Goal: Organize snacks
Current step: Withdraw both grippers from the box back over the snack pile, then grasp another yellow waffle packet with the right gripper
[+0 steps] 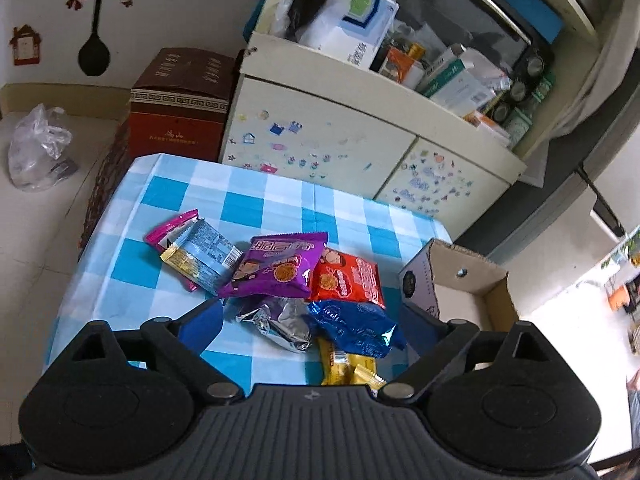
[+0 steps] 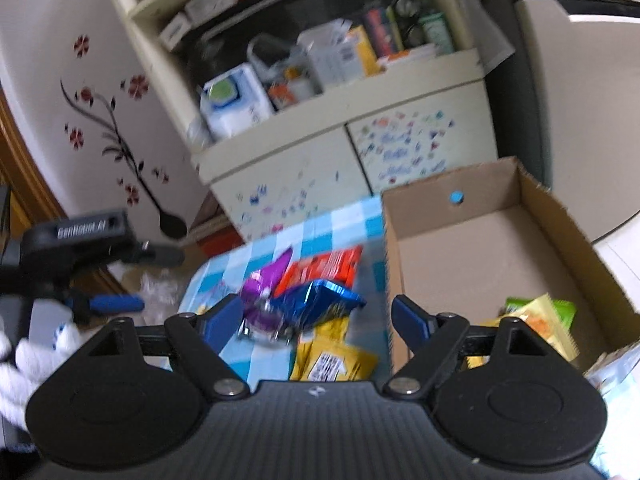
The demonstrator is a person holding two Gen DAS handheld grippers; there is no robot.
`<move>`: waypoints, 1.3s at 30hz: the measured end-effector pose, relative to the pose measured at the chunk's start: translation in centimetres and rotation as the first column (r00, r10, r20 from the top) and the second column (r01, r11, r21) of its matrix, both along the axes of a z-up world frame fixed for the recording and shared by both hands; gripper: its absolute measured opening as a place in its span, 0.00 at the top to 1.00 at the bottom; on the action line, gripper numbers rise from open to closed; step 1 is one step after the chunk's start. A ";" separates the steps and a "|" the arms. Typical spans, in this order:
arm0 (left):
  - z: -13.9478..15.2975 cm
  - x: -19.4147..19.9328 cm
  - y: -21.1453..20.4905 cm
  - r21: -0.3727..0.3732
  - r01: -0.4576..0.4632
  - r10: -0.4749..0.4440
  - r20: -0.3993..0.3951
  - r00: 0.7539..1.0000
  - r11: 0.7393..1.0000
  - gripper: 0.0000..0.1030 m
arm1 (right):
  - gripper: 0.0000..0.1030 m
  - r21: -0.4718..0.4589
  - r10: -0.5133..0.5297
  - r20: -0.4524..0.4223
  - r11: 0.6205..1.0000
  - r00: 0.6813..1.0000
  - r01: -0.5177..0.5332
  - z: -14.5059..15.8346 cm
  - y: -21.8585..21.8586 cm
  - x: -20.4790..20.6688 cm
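Observation:
A heap of snack packets lies on the blue checked tablecloth (image 1: 256, 196): a purple one (image 1: 280, 268), a red one (image 1: 348, 278), a silver one (image 1: 276, 322), a blue one (image 1: 356, 328), yellow ones (image 1: 348, 368) and a light blue one (image 1: 204, 256). My left gripper (image 1: 312, 320) is open and empty, above the silver and blue packets. My right gripper (image 2: 316, 318) is open and empty, over the blue packet (image 2: 320, 300) and a yellow packet (image 2: 332, 356). The cardboard box (image 2: 480, 256) to the right holds a green packet (image 2: 560, 312) and a yellow one (image 2: 548, 328).
A cream cabinet (image 1: 332, 128) with stickers and a cluttered shelf stands behind the table. A red-brown box (image 1: 180, 116) and a plastic bag (image 1: 36, 152) sit on the floor at left. The left gripper (image 2: 104, 304) and a gloved hand show at the right view's left edge.

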State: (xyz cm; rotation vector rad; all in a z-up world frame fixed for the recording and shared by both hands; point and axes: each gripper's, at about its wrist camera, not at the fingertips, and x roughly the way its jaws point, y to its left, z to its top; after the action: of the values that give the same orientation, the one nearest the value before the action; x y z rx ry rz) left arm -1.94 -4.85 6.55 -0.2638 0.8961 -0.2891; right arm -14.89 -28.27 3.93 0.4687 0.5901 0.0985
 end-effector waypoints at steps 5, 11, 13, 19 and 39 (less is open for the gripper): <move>-0.8 0.9 -0.7 0.024 0.050 -0.050 -0.018 0.999 0.998 0.05 | 0.20 -0.071 0.047 -0.027 0.996 0.999 -0.049 -0.6 2.3 -0.1; -2.2 2.7 -2.2 -0.004 0.128 -0.128 -0.073 0.989 0.992 0.02 | 0.20 -0.119 0.086 -0.056 0.989 0.995 -0.092 -2.0 5.0 -0.3; -2.8 3.4 -2.9 -0.014 0.143 -0.144 -0.097 0.985 0.990 0.02 | 0.20 -0.140 0.090 -0.071 0.985 0.993 -0.099 -2.6 6.0 -0.4; -4.7 5.1 -5.1 -0.042 0.186 -0.191 -0.167 0.967 0.982 0.02 | 0.20 -0.180 0.104 -0.120 0.976 0.987 -0.125 -4.4 7.7 0.4; -9.9 10.0 -9.4 -0.042 0.182 -0.185 -0.353 0.917 0.982 0.01 | 0.20 -0.322 0.138 -0.168 0.928 0.976 -0.186 -6.7 11.7 1.9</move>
State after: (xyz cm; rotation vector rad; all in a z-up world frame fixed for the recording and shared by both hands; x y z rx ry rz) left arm 8.10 -14.28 -3.31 -0.2439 1.2832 -0.4281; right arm -12.99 -16.57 -2.81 0.0929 0.7701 0.1199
